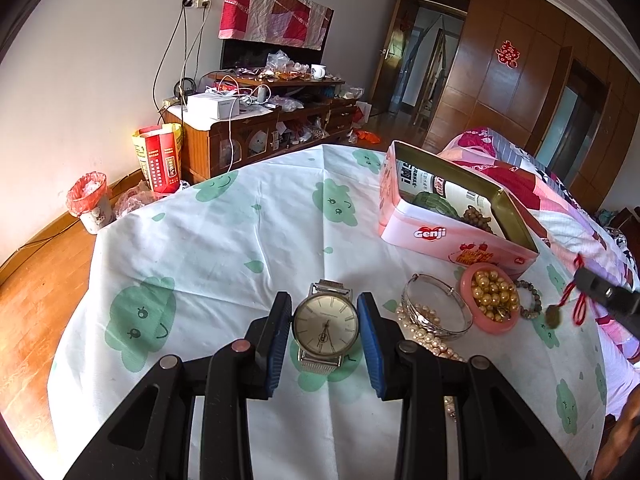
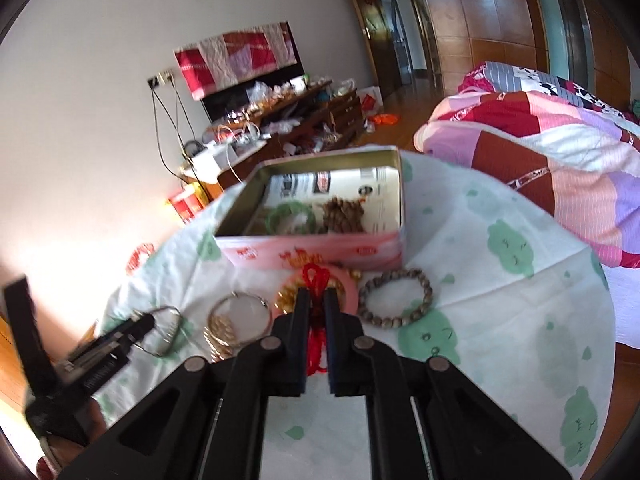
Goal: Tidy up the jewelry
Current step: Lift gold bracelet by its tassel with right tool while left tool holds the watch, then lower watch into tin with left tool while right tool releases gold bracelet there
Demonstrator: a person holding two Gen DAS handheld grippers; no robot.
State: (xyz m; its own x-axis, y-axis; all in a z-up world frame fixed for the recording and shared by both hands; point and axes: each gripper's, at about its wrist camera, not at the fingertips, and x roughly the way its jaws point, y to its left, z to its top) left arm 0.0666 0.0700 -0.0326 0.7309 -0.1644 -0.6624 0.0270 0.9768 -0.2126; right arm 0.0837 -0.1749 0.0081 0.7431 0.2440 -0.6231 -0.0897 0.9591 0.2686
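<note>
Left wrist view: one watch (image 1: 326, 326), one tin (image 1: 452, 216), four bracelets.

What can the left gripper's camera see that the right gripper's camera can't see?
Only the left wrist view shows the watch face, gripped between the left hand-held gripper pads, and the little pendant dangling on a red cord.

Only the right wrist view shows the red knotted cord pinched in the shut right hand-held gripper, and the whole grey bead bracelet.

Both show the pink tin, the silver bangle, the pink dish of gold beads and the cloud-print cloth.
</note>
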